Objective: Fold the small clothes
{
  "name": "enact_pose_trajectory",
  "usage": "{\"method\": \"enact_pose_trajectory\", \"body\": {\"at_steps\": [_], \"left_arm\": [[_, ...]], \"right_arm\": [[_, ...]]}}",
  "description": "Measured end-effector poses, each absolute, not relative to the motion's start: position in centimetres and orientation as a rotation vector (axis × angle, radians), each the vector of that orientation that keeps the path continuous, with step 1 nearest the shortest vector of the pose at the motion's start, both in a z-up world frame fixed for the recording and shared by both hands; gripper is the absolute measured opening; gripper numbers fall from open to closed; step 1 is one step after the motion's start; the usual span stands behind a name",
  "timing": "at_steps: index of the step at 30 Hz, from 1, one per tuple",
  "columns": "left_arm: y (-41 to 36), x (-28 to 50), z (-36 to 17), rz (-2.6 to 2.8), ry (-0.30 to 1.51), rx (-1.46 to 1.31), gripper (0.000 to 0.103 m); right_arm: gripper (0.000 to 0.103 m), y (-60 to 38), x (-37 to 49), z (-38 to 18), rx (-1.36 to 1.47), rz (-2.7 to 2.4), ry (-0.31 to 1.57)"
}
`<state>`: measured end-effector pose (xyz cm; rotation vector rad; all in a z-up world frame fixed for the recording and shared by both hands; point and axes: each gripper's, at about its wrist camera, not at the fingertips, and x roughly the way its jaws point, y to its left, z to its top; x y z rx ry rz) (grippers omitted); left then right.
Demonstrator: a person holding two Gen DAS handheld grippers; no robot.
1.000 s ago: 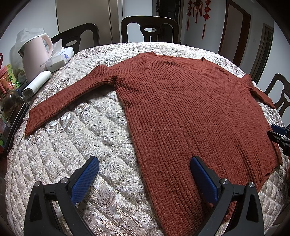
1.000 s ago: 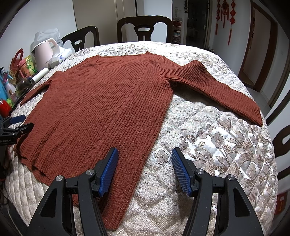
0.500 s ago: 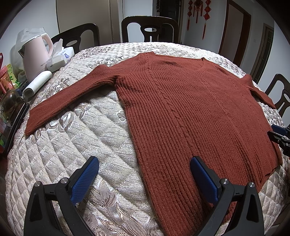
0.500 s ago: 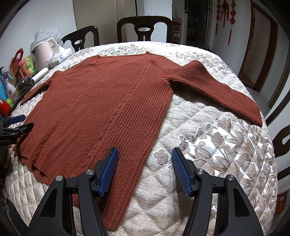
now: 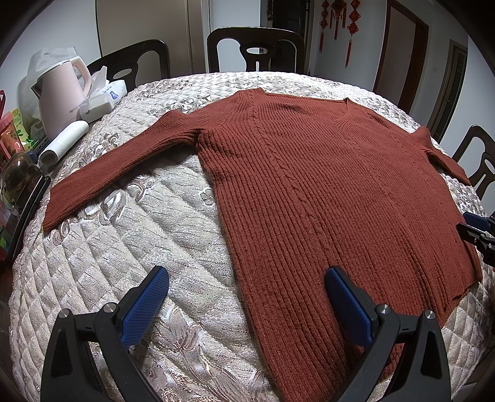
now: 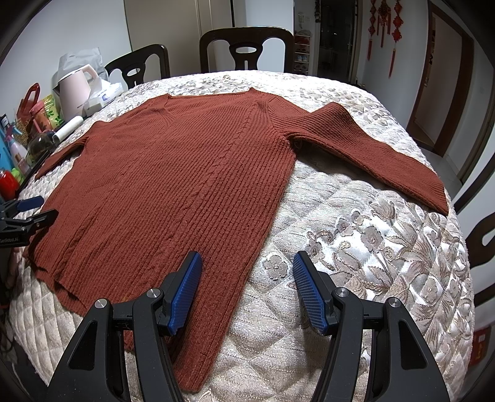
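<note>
a round table (image 5: 102,247) under a quilted cream floral cover fills the middle of the room. dark wooden chairs ring it: one (image 5: 256,49) at the far side, a second (image 5: 136,66) to the left of that, a third (image 5: 481,160) at the table's right edge. behind the far chair stand pale wardrobe doors (image 5: 148,27) and a white wall. right of the table, a dark-framed doorway (image 5: 402,58) opens in the wall, with red knot ornaments (image 5: 338,21) hanging just left of it. the light is cool and even, glinting off the cover.
</note>
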<state>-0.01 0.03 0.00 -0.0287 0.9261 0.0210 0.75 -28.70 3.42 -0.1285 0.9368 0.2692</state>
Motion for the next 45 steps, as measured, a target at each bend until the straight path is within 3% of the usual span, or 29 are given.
{"method": "enact_pose_trajectory", "body": {"at_steps": [22, 36, 38, 42, 45], "left_arm": [[1.5, -0.5, 1.2, 0.030, 0.924, -0.036, 0.099], [14.6, 2.2, 2.8, 0.330, 0.823, -0.117, 0.099], [16.6, 3.2, 2.3, 0.368, 0.824, -0.119, 0.096], [19.3, 5.1, 0.5, 0.406, 0.886, -0.135, 0.081], [20.1, 5.3, -0.1, 0.398, 0.893, -0.166, 0.081]], "right_arm": [[0.062, -25.2, 0.7, 5.6, -0.161, 0.332, 0.918], [0.062, -21.0, 5.9, 5.5, -0.207, 0.372, 0.915], [0.062, -21.0, 6.8, 5.3, -0.209, 0.365, 0.918], [0.062, -21.3, 8.0, 4.9, -0.196, 0.354, 0.924], [0.062, -21.7, 8.5, 4.4, -0.190, 0.350, 0.938]]}}
